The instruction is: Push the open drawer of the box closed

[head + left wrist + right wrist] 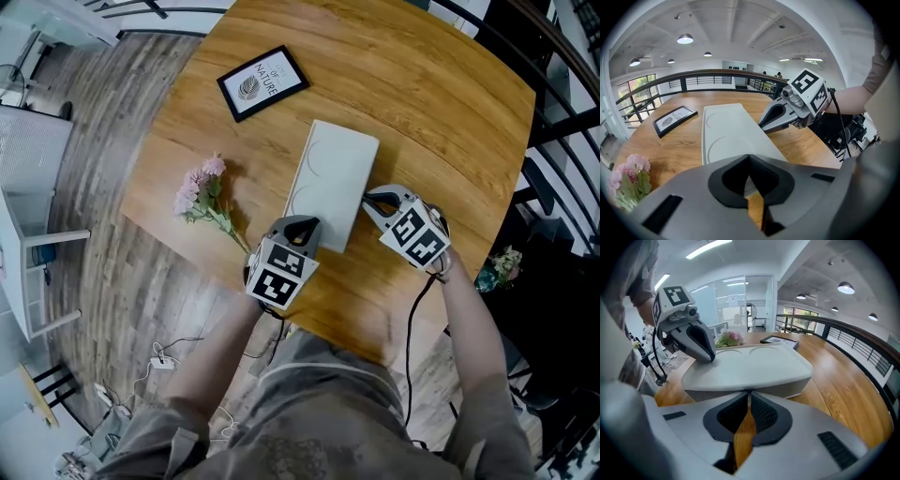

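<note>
As it lies now, the box (333, 178) is entered as white, long and flat, about midway on the wooden table (441, 112), with its long axis running from the near edge toward the far edge and leaning slightly right; two faint arcs are moulded in its lid. Next, the left gripper (302, 223): at the box's near short end, nose pointing along that axis, jaws drawn together with nothing between them; it is the nearer tool to that end, so probably the one to push. Next, the right gripper (367, 201): at the box's right long side close to the near corner, tip at or touching the side wall, jaws likewise closed and empty, apparently steadying. As to the drawer: no separate front can be made out from above; by judgement it is nearly or fully home, any remaining travel lying straight ahead of the left gripper. The right gripper view adds a lid overhanging a recessed lower body; the left gripper view adds the right tip against the box edge. Also present: a framed print (262, 82) toward the far-left edge and pink flowers (200, 195) by the left edge, both apart from the box.
</note>
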A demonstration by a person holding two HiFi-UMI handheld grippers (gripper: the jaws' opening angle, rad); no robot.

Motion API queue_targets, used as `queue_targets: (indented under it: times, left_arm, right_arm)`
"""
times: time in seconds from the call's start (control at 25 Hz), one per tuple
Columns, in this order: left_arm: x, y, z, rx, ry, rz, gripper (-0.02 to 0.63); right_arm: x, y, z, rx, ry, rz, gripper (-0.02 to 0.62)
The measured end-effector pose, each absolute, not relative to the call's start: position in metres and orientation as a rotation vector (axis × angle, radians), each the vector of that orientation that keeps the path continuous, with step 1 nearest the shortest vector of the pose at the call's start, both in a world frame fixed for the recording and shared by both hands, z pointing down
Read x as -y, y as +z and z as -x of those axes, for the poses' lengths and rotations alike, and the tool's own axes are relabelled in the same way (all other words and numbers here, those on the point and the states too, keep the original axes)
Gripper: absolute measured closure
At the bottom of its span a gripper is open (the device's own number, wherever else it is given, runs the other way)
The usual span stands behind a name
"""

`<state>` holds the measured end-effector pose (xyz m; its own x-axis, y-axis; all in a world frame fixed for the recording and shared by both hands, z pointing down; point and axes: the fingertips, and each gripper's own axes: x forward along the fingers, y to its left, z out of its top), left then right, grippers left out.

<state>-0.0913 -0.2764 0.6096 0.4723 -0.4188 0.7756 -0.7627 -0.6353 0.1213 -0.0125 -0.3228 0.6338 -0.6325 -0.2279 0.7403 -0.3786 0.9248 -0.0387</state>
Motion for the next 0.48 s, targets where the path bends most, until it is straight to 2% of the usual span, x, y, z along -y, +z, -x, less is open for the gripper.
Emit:
queue_targets:
  times: [0.24,0.48]
  left_arm:
    - [0.283,0.592,0.096,1.020,0.875,-2.276,0.591]
    - [0.292,0.546,0.099,1.086,0.841,-2.369,0.591]
  right_arm:
    - [0.332,0.615,-0.004,2.283,0.275,-0.586,0.551]
    - [0.344,0.551,-0.026,2.372,0.330,-0.814,0.554]
